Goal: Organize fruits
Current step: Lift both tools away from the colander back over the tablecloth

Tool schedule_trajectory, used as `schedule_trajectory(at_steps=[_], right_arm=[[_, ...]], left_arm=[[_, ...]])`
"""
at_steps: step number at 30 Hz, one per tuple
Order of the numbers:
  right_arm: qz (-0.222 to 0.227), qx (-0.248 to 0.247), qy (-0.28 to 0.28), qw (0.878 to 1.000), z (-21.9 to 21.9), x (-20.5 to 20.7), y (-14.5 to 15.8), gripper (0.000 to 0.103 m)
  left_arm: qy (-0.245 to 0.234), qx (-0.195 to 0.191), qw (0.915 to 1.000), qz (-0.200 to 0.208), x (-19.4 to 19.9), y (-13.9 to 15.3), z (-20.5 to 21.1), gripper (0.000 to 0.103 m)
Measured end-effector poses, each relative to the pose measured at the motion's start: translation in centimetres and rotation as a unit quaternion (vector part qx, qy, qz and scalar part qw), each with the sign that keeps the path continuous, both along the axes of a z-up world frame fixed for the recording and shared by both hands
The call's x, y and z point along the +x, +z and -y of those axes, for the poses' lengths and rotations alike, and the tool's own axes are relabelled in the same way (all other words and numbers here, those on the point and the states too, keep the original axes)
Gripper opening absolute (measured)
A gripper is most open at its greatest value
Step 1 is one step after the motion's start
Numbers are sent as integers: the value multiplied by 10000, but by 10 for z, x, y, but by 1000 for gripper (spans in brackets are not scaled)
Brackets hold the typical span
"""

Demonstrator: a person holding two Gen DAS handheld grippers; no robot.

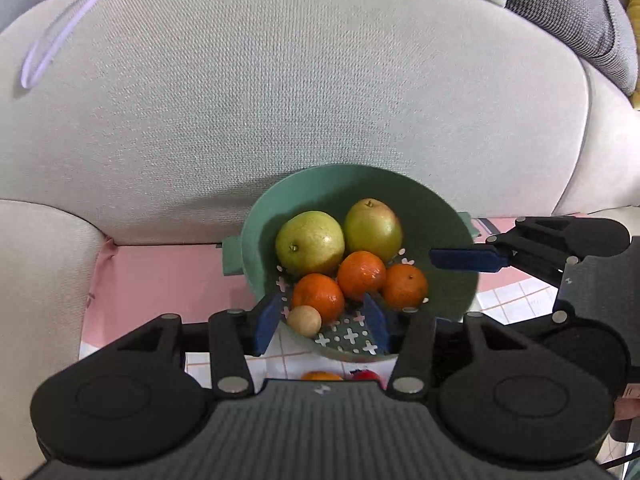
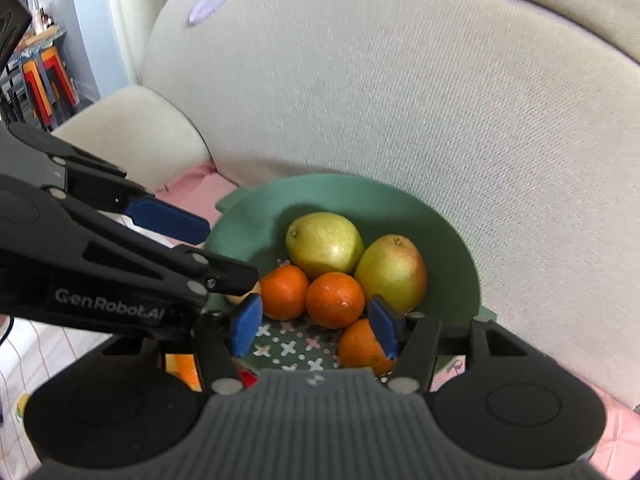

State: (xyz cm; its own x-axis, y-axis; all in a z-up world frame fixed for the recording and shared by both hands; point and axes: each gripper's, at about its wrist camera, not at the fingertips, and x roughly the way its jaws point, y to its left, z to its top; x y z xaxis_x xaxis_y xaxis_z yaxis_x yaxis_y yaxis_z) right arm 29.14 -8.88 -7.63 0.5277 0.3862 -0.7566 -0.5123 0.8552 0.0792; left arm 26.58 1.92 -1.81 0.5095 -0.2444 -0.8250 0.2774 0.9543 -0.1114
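Note:
A green perforated bowl [image 1: 360,176] holds two yellow-green pears [image 1: 310,242] [image 1: 374,230], three tangerines [image 1: 360,274] and a small tan round fruit [image 1: 304,321]. My left gripper [image 1: 322,326] hovers over the bowl's near rim, open, its blue pads on either side of the tan fruit and not touching it. My right gripper [image 2: 315,326] is open too, over the same bowl [image 2: 340,184]. Its pads stand apart near a tangerine [image 2: 335,300] and press on nothing. Another tangerine [image 2: 362,348] lies partly behind its right pad [image 2: 384,326]. The pears [image 2: 324,244] sit at the back.
A beige sofa cushion [image 1: 300,80] rises right behind the bowl. A pink cloth [image 1: 160,276] and a white checked cloth [image 1: 516,300] lie under the bowl. An orange fruit [image 1: 322,376] and a red thing [image 1: 366,375] show just below the bowl. A lavender cord [image 1: 60,36] lies on the cushion.

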Motion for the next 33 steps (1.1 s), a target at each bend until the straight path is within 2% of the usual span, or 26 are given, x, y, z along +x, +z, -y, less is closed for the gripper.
schedule_trajectory(at_steps=[8,17,22,33], right_arm=[[415,454,-416,9972,16,-49,21,57],[720,822,-1050,9884,37,-119,18,60],[836,759,-1303,9850,42,-156,8,61],[835,382,-1529,9840,59,-208,-16,61]], left_arm=[[24,-140,9990,435,-49,20,-4,57],[143,-71,9958,904,-116,23,3,57],[262,-161,9973,664,-146,8,4,57],[381,-53,9970,665,-189,-23,4,57]])
